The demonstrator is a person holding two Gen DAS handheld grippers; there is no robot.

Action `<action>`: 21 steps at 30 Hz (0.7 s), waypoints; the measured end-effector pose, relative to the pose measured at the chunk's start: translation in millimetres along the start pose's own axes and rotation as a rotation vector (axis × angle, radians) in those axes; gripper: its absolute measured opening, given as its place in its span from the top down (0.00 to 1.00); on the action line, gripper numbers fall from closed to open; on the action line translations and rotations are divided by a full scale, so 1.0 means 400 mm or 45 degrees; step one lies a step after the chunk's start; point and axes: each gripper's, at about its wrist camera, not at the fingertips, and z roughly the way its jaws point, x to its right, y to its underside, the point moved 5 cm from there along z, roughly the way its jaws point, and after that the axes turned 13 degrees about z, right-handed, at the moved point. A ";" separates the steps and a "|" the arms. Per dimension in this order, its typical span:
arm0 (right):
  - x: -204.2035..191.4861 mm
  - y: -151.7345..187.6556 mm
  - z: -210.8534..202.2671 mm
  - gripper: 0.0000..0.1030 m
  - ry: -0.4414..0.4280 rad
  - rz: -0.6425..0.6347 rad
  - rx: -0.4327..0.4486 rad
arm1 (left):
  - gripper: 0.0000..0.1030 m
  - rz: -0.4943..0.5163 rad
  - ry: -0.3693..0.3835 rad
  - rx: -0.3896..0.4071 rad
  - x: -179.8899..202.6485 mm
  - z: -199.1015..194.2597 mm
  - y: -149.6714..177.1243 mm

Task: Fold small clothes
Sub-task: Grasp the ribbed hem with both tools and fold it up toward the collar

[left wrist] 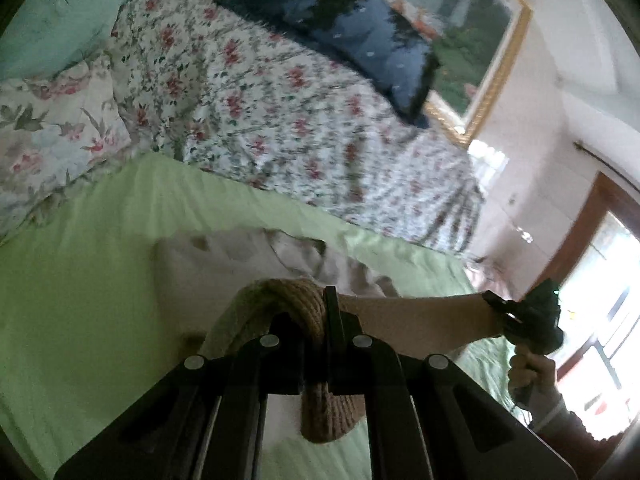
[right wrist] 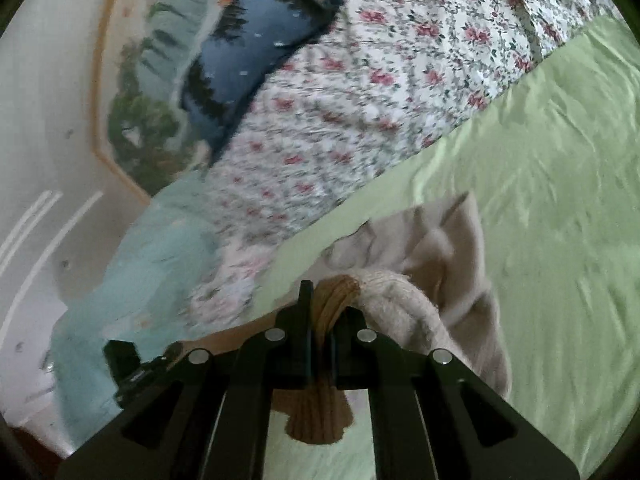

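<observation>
Ribbed tan hem [left wrist: 316, 412] of a small beige knit garment [left wrist: 420, 314] sits pinched in the left hand-held gripper [left wrist: 331, 312], its jaws drawn narrow on the fabric; the cloth stretches taut from there toward the right hand-held gripper [left wrist: 520, 316], which clamps the opposite end. Seen from its own camera, the right hand-held gripper [right wrist: 320, 312] is likewise closed on a bunched ribbed edge [right wrist: 318, 416], with the rest of the garment [right wrist: 436, 248] trailing down onto the green bedsheet [right wrist: 540, 208]. Holding both ends apart keeps the top edge straight, likely so the piece can be laid flat or doubled over on the bed; the fold itself appears not yet made. Beyond the cloth lies a floral quilt [left wrist: 256, 120], with a dark blue cushion [left wrist: 352, 36] on it and a gilt-framed painting [left wrist: 480, 40] on the wall behind. Both views are motion-blurred, so finer creases are hard to read.
</observation>
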 end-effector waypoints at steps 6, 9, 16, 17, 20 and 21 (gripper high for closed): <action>0.063 -0.099 0.197 0.93 0.157 -0.022 -0.007 | 0.95 -0.065 -0.084 -0.111 -0.111 0.221 -0.021; 0.135 -0.122 0.290 0.93 0.251 0.003 -0.031 | 0.95 -0.108 -0.117 -0.193 -0.171 0.318 0.011; 0.299 -0.108 0.427 0.90 0.450 0.085 -0.113 | 0.90 -0.194 -0.152 -0.372 -0.268 0.472 0.096; 0.315 -0.108 0.437 0.90 0.460 0.107 -0.121 | 0.81 -0.233 -0.128 -0.401 -0.276 0.474 0.111; 0.315 -0.109 0.411 0.89 0.442 0.132 -0.106 | 0.61 -0.229 -0.047 -0.365 -0.239 0.418 0.125; 0.298 -0.106 0.389 0.88 0.423 0.110 -0.079 | 0.58 -0.188 -0.039 -0.352 -0.215 0.395 0.130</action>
